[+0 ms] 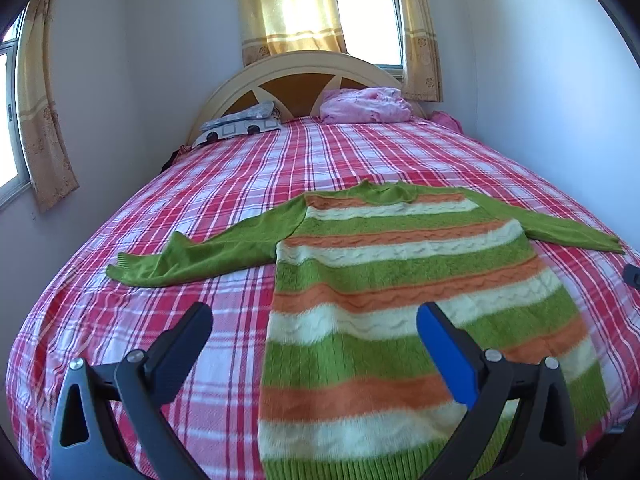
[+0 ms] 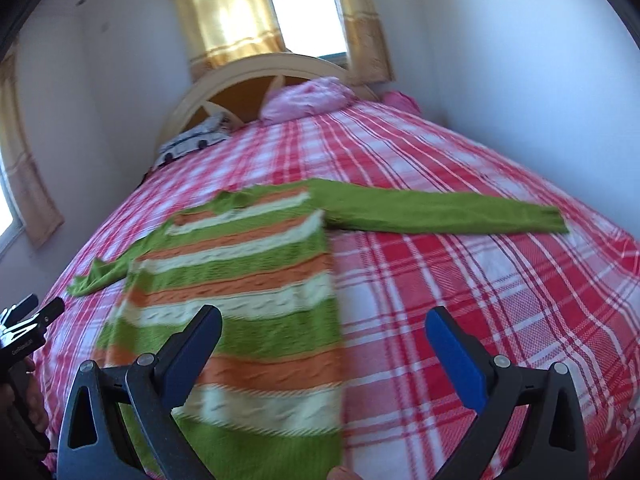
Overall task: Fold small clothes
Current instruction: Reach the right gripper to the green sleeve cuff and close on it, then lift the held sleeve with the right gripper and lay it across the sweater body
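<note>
Both claws gape above sweater (image 1: 400, 288) on plaid bed (image 1: 160, 320).

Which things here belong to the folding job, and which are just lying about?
Job:
striped sweater, spread flat on the plaid bed
left gripper, open
right gripper, open

Lying about:
pink bundle
patterned pillow
curtains

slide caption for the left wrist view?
Open left gripper hovers over a striped sweater spread flat, sleeves out, on a plaid bed.
</note>
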The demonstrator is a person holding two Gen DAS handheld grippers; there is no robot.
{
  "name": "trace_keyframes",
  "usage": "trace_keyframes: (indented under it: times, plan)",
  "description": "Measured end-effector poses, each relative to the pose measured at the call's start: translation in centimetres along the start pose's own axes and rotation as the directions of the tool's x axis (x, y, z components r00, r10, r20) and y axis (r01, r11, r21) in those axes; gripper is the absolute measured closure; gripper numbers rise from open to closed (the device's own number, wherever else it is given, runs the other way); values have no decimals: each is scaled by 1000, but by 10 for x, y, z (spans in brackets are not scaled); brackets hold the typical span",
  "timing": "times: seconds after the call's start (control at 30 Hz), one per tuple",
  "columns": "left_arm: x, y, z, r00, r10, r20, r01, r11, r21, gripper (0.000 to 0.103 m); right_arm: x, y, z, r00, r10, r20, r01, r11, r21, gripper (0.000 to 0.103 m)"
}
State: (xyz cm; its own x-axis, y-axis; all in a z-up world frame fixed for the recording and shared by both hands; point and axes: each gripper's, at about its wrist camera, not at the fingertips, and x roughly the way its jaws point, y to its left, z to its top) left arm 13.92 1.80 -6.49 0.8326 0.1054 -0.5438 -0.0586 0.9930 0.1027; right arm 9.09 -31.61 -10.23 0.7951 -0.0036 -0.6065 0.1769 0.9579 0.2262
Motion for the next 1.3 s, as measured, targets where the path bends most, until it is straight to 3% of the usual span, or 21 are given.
trace_keyframes:
  times: [0.23, 0.33, 0.47, 0.53, 0.67, 0.8, 1.03, 1.13, 1.17, 1.2, 1.3]
  plan:
    - [54, 0, 18, 999, 34, -24, -35, 999, -24, 0, 49, -85, 27, 997, -66, -46, 73, 982, 174, 1]
    - [72, -3, 22, 999, 37, -25, -38, 999, -30, 0, 61, -127, 38, 996, -78, -48, 89, 954, 286, 4]
    - [96, -9, 27, 997, 62, -38, -62, 998, -9, 0, 77, -185, 49, 995, -86, -58, 103, 892, 440, 19]
    - [106, -8, 28, 996, 82, -35, -82, 997, -2, 0, 82, -209, 52, 994, -93, -62, 112, 858, 502, 22]
    - [122, -5, 31, 994, 101, -46, -102, 995, -7, 0, 88, -243, 57, 989, -128, -69, 144, 803, 578, 30]
    - [137, -2, 27, 992, 101, -77, -103, 995, -17, 0, 94, -258, 66, 981, -181, -67, 186, 788, 587, 34]
    - [146, 3, 20, 989, 106, -98, -111, 993, -47, 0, 121, -275, 80, 977, -206, -57, 197, 760, 620, 36]
    - [147, 11, 19, 990, 91, -106, -100, 992, -79, 0, 127, -284, 83, 971, -230, -62, 215, 736, 642, 65]
    - [147, 11, 18, 990, 89, -106, -98, 992, -84, 0, 129, -289, 84, 971, -231, -65, 217, 727, 651, 83]
    - [146, 14, 18, 991, 87, -106, -97, 991, -88, 0, 129, -291, 83, 972, -224, -66, 211, 720, 661, 91]
    - [144, 17, 18, 991, 97, -97, -105, 991, -84, 0, 129, -290, 88, 977, -207, -52, 189, 722, 665, 93]
